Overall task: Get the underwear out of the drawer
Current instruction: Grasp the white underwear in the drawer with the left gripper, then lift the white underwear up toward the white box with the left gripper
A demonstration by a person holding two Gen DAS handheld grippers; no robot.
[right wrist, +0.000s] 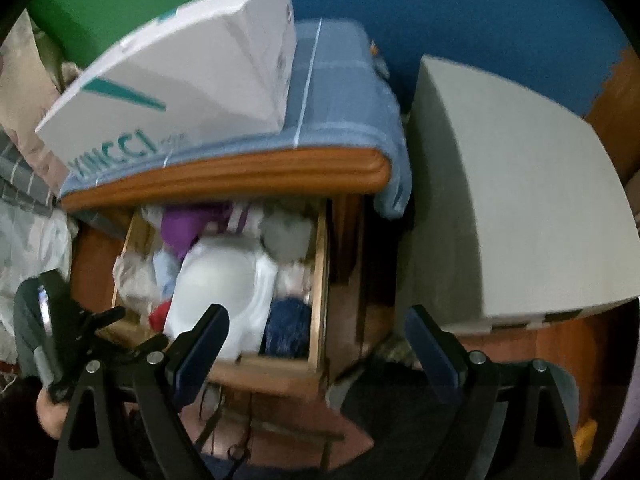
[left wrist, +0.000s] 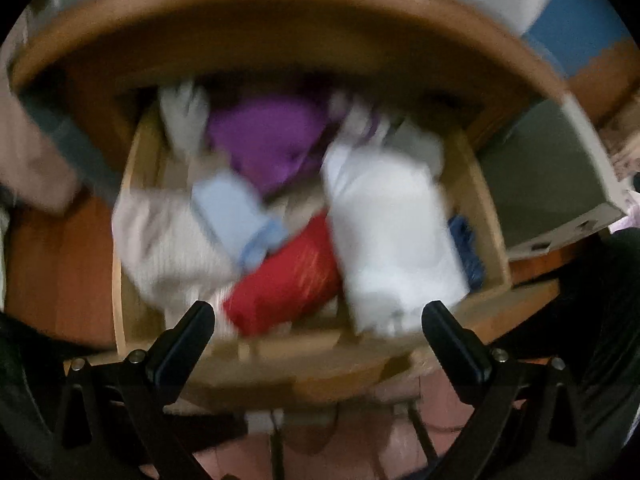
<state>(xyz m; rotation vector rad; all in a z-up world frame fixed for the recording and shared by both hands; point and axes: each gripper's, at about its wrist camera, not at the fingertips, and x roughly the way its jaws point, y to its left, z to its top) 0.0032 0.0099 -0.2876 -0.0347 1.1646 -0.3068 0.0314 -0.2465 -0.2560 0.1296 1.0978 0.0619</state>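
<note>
An open wooden drawer (left wrist: 136, 160) (right wrist: 320, 280) holds folded and bunched clothes. Among them are a white piece (left wrist: 388, 232) (right wrist: 224, 280), a red one (left wrist: 288, 276) (right wrist: 160, 314), a purple one (left wrist: 268, 136) (right wrist: 188, 224), a light blue one (left wrist: 232, 208), a beige knit (left wrist: 168, 240) and a navy one (left wrist: 466, 244) (right wrist: 286, 324). The left wrist view is blurred. My left gripper (left wrist: 316, 320) (right wrist: 140, 326) hangs open above the drawer's front edge, holding nothing. My right gripper (right wrist: 316, 320) is open over the drawer's front right corner, also holding nothing.
The cabinet top (right wrist: 224, 180) overhangs the back of the drawer, with a blue cloth (right wrist: 340, 92) and a white box (right wrist: 180, 72) on it. A large grey-white box (right wrist: 500, 200) (left wrist: 552, 176) stands close on the right. A hand (right wrist: 48, 404) grips the left gripper's handle.
</note>
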